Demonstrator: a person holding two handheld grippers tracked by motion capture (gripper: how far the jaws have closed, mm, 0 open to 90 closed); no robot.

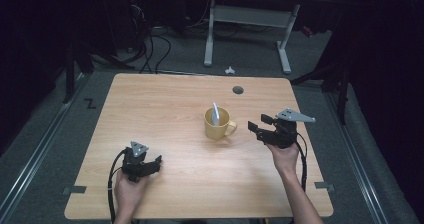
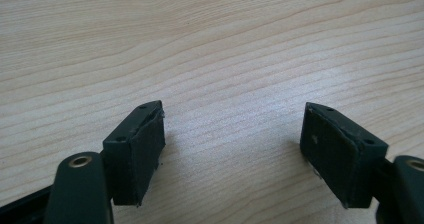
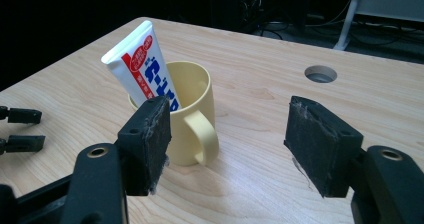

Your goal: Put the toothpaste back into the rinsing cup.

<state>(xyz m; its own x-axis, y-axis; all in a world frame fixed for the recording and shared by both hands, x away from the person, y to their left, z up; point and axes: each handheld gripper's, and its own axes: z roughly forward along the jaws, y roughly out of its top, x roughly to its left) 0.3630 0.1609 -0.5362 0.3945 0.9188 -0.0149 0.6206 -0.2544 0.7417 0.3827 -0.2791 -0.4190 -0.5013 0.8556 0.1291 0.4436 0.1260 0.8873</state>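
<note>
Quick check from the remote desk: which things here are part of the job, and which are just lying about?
In the job:
- yellow mug
- toothpaste tube standing in it
- right gripper, open beside the mug

Lying about:
- left gripper, open over bare table
- round hole
- white desk frame

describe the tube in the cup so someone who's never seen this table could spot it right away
On the light wooden table, find the yellow mug standing right of the middle, near the right gripper. Leaning inside it, flat end up, is the toothpaste tube: white with a red stripe and blue lettering, the table's one printed thing.
</note>
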